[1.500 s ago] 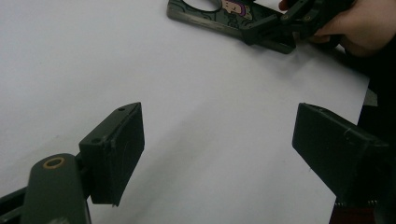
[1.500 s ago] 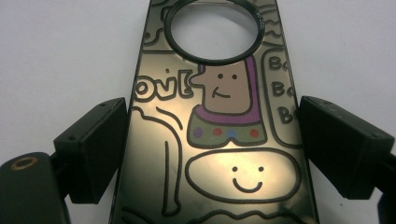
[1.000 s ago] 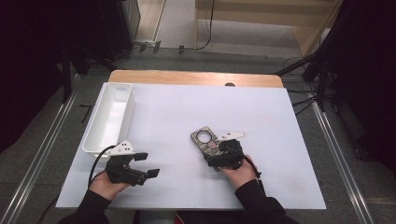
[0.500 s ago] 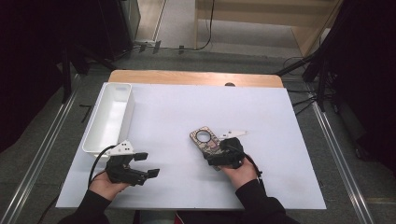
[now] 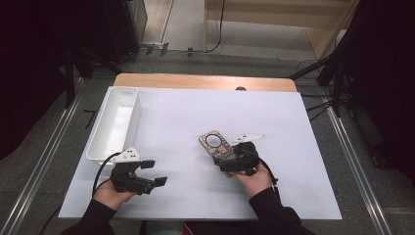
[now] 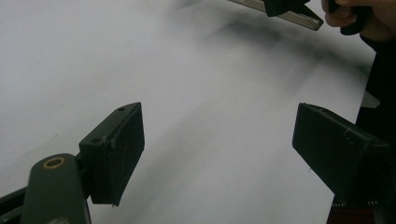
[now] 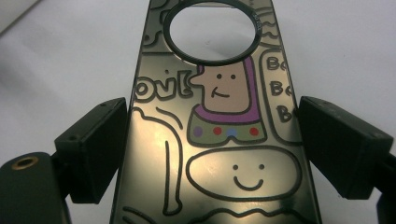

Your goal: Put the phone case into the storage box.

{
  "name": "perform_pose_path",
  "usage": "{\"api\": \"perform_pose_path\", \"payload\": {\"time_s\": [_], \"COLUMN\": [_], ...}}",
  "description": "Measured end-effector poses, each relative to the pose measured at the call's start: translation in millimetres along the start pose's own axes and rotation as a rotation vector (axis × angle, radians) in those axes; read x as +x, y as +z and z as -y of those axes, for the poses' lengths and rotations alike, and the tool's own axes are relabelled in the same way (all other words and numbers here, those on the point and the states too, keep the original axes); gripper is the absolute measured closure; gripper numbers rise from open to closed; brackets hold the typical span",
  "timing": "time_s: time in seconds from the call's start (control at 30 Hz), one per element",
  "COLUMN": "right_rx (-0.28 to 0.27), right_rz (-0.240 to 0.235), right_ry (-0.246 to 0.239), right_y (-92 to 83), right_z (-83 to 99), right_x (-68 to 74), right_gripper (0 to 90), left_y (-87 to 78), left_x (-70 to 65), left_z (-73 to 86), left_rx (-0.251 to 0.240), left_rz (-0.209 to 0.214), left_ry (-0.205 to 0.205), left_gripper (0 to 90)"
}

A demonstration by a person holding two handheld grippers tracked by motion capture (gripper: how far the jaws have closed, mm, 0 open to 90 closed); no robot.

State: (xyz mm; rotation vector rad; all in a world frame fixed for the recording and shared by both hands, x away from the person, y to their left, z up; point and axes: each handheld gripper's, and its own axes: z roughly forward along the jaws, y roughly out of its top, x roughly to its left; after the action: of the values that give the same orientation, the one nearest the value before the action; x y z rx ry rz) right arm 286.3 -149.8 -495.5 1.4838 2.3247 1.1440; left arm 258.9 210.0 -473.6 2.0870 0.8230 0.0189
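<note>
Gripping the phone case (image 7: 219, 140) with my right tool (image 7: 212, 149), or near enough: jaws stand wide on either long edge of it, the left pad looks pressed to the edge, the right one I can't say for sure makes contact. I call it held. In the high view the case (image 5: 215, 144) sits mid-surface, right of centre, its far end with the round cutout poking out beyond the right tool (image 5: 234, 161); whether it's lifted or flat on the white surface (image 5: 195, 112) I can't tell.

Progress, my guess: pick stage only. Case is grabbed, nothing delivered. White tray (image 5: 110, 142) at the left edge of the surface looks bare inside, well apart from the case, so if that's the target the carry and drop are all left.

Pose: right hand (image 5: 254, 178) comes in from the bottom, tool pointing away and a bit left, low over the surface. Left tool (image 5: 147, 174) near the tray's near end, lying low, pointing right toward the other hand, jaws wide apart with nothing between them, pads (image 6: 116, 149) over bare surface.
</note>
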Motion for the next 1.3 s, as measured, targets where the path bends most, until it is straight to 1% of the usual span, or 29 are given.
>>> {"api": "perform_pose_path", "payload": {"time_s": [0.2, 0.3, 0.4, 0.5, 0.57, 0.7, 0.73, 0.83, 0.93, 1.03, 1.1, 1.17, 1.27, 1.3], "right_rx": [-0.007, -0.011, -0.017, -0.017, -0.021, -0.020, -0.025, -0.028, -0.034, -0.022, -0.028, -0.030, -0.026, -0.023], "right_rz": [-0.017, -0.026, -0.031, -0.035, -0.038, -0.063, -0.066, -0.075, -0.087, -0.095, -0.102, -0.107, -0.118, -0.127], "right_ry": [0.002, 0.003, 0.007, 0.008, 0.014, 0.034, 0.029, 0.038, 0.042, 0.042, 0.049, 0.047, 0.055, 0.065], "right_y": [-4.9, -7.6, -9.6, -11.3, -12.6, -15.5, -16.0, -18.7, -20.6, -21.0, -20.7, -19.7, -18.0, -17.7], "right_z": [-2.3, -2.9, -3.4, -3.7, -3.9, -5.2, -5.8, -8.2, -10.5, -13.5, -15.9, -19.3, -22.7, -23.5], "right_x": [0.8, 1.6, 1.7, 0.9, 0.3, -1.1, -1.3, -1.6, -3.3, -4.2, -5.4, -6.5, -9.4, -10.9], "right_gripper": [10.7, 10.6, 10.7, 10.7, 10.7, 10.7, 10.7, 10.7, 10.7, 10.7, 10.7, 10.7, 10.7, 10.7], "left_y": [0.0, -0.5, -0.6, 0.6, 1.1, 1.8, 2.0, 2.6, 4.5, 5.7, 8.8, 11.2, 15.9, 17.2], "left_x": [-0.2, -0.4, -0.1, 0.5, 0.6, 2.9, 3.4, 3.0, 1.7, 1.0, 2.2, 3.9, 4.4, 4.2], "left_z": [-0.6, -1.3, -1.7, -3.2, -4.8, -7.6, -8.8, -11.2, -16.4, -19.1, -22.1, -24.2, -28.3, -29.8], "left_rx": [-0.006, -0.010, -0.012, -0.007, -0.003, -0.010, -0.013, -0.022, -0.028, -0.033, -0.028, -0.025, -0.020, -0.021], "left_rz": [0.008, 0.006, 0.005, 0.006, 0.014, 0.030, 0.034, 0.040, 0.060, 0.064, 0.077, 0.116, 0.109, 0.107], "left_ry": [-0.008, -0.004, -0.011, -0.026, -0.045, -0.069, -0.070, -0.080, -0.089, -0.098, -0.119, -0.148, -0.142, -0.140], "left_gripper": [16.6, 16.7, 16.7, 16.7, 16.7, 16.6, 16.6, 16.3, 16.4, 16.5, 16.6, 16.6, 16.7, 16.7]}}
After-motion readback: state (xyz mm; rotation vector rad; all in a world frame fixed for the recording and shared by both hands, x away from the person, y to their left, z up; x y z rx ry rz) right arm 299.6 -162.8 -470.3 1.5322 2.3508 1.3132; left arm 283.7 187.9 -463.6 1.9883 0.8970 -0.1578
